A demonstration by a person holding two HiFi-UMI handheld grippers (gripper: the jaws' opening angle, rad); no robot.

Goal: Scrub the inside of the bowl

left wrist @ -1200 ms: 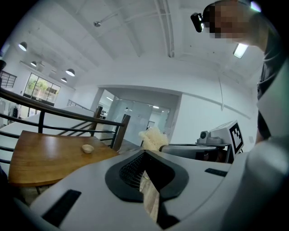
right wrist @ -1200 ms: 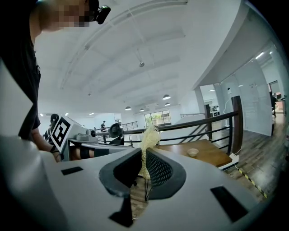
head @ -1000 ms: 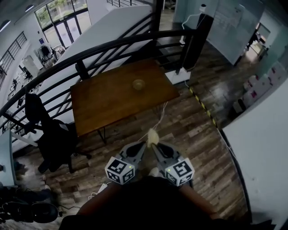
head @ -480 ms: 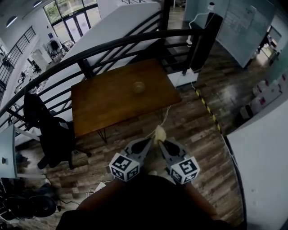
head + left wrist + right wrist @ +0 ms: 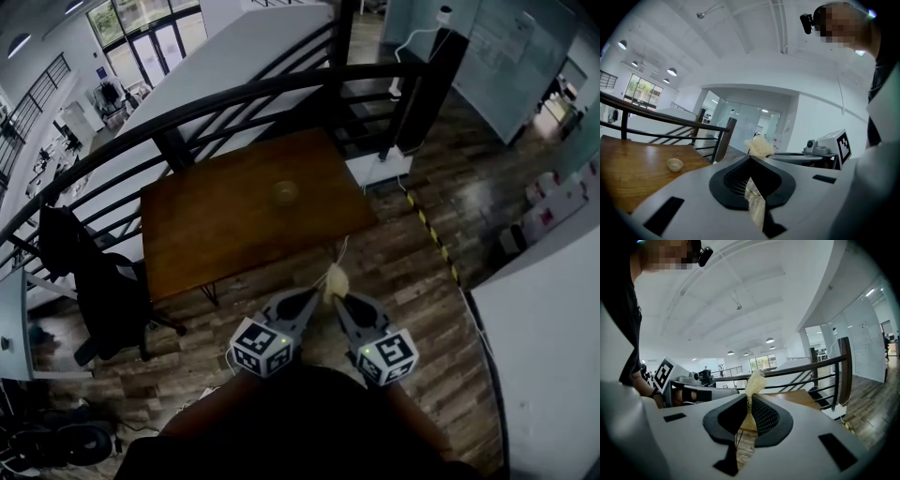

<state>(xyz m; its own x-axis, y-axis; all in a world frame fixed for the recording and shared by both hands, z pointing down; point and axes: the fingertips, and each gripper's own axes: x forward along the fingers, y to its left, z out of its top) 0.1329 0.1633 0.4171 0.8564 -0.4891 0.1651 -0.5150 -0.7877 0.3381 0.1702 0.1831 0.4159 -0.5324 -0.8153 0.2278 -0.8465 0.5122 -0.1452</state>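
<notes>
Most of the head view is dark plank floor (image 5: 412, 272), running from the middle of the frame down to the right. Above centre stands a brown wooden table (image 5: 216, 239), its far edge close along a black metal railing (image 5: 234, 98) that curves across the upper half. A dark office chair (image 5: 103, 291) sits off the table's left corner, at the left of the frame.

Low in the middle, both grippers are held side by side in front of the person, their tips angled in toward each other. The left gripper (image 5: 315, 293) has its jaws pressed together with nothing between them. The right gripper (image 5: 339, 299) is clamped on a pale yellow fibrous scrubber (image 5: 335, 278), which sticks out past the jaw tips as a frayed tuft, just beside the left gripper's tip.

Smallest is the bowl (image 5: 286, 192), tan and upright, alone on the tabletop right of its middle, just above the frame's centre and well apart from both grippers.
</notes>
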